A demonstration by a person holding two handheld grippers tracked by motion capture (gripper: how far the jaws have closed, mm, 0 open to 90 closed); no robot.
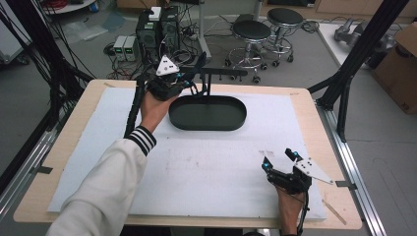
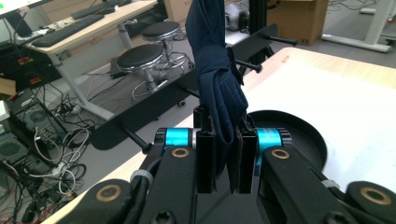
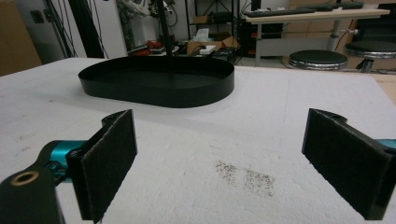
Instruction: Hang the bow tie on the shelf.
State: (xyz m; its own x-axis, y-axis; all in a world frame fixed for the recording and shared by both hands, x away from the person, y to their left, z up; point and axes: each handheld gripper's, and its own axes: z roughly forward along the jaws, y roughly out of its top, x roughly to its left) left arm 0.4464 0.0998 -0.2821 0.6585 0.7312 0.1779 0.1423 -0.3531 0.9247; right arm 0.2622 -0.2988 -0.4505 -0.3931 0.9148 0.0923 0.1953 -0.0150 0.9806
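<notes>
A cluttered workshop with round stools (image 1: pixel 252 32) surrounds the wooden surface (image 1: pixel 305 98) under a rough white foam sheet (image 1: pixel 206 172). An oval black tray (image 1: pixel 208 113) sits near its far edge. There the left gripper (image 2: pixel 225 154) clamps dark blue cloth (image 2: pixel 217 70); the right gripper (image 1: pixel 280 160) gapes near the right corner.

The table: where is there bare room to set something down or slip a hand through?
The white mat lies bare between the black tray and the right hand-held gripper, and also right of the tray. It is crowded at the far edge, where the left hand-held gripper, shut on a navy cloth, hangs by the peg rack.
</notes>
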